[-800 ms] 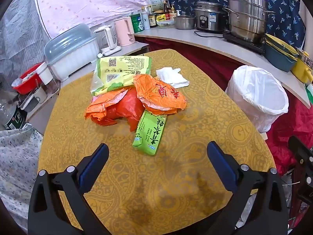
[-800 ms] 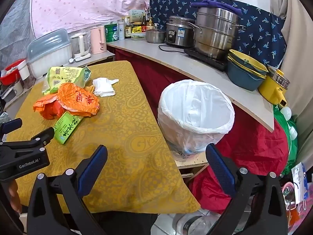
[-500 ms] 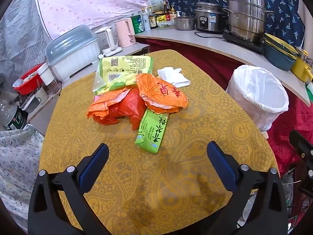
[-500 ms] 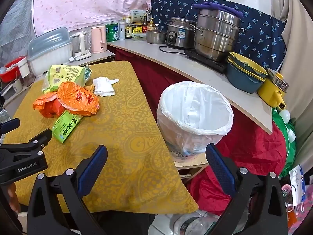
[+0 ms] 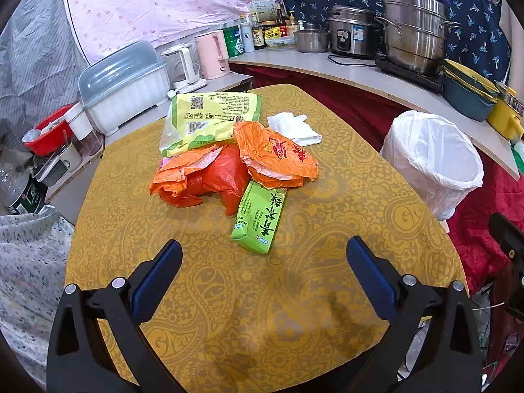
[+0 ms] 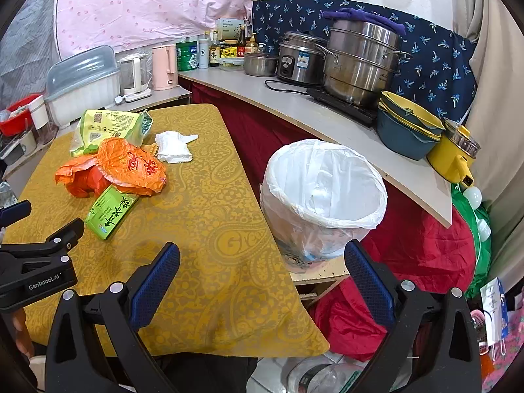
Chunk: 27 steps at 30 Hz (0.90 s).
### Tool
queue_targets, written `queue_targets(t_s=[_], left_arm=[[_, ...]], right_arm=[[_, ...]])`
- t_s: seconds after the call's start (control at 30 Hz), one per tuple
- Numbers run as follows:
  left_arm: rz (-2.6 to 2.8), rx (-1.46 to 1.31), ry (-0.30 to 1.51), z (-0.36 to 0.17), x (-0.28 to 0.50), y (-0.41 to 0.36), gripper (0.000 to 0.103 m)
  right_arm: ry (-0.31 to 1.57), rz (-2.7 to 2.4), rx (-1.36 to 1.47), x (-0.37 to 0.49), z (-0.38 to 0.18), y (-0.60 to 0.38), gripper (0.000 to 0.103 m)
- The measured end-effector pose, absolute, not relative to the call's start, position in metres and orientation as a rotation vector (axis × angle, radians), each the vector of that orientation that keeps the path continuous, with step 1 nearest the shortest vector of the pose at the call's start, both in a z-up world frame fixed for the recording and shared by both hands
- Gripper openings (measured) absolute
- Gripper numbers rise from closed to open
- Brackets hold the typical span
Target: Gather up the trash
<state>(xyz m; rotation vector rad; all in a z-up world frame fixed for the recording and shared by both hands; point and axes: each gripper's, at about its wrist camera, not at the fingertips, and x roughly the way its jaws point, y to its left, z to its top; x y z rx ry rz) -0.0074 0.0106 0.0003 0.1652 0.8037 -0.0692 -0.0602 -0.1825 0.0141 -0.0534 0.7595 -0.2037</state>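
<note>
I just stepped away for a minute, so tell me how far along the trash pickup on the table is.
Nothing looks collected yet. The lined bin shows only its white liner. Left gripper and right gripper are both open and hold nothing. Left to do: green box, orange wrapper, red-orange bag, yellow-green packet and white tissue, all on the table.

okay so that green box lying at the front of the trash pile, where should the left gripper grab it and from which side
Take the green box at its near free end, across the two long sides. It lies flat and points roughly toward the open left gripper, so come in low from the near table edge. Its far end is tucked under the orange wrapper, so gripping there would likely drag the pile.
</note>
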Motion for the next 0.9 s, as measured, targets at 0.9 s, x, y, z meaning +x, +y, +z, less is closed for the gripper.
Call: queue_targets(t_s=[0.9], left_arm=[[-0.065, 0.156, 0.790, 0.003, -0.008, 0.013, 0.095]], right_arm=[[0.743, -0.201, -0.065, -0.057, 0.022, -0.172, 0.096]])
